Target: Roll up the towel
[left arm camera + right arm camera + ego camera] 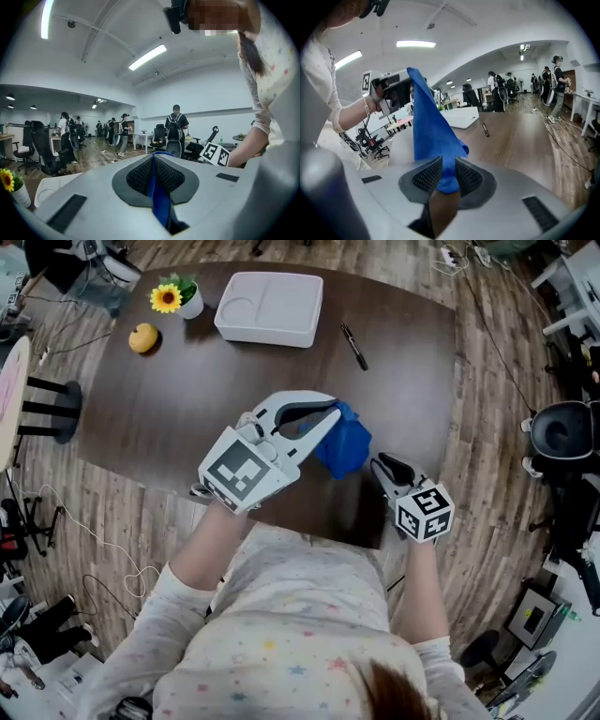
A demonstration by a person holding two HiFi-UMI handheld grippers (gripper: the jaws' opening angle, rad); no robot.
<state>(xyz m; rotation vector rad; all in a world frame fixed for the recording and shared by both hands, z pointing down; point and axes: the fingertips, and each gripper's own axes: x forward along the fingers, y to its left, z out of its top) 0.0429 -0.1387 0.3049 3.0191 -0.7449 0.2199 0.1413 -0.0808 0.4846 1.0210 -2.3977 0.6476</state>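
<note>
Finds towel (345, 448) held clear of the surface (187, 399), bunched in the air above its near edge. Records left gripper (330, 414) uppermost, jaws pressed together on a thin fold of the blue cloth; right gripper (379, 465) lower, jaws pinching another corner. Sees no roll formed and no flat spread. Judges the step as hold-and-straighten ahead of rolling. Requires next: drawing both grips apart to open the cloth, laying it flat on the surface, then turning one edge over.

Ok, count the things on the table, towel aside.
4: sunflower pot far left, yellow fruit beside it, white tray far centre, pen to its right. The held towel may hide more.
</note>
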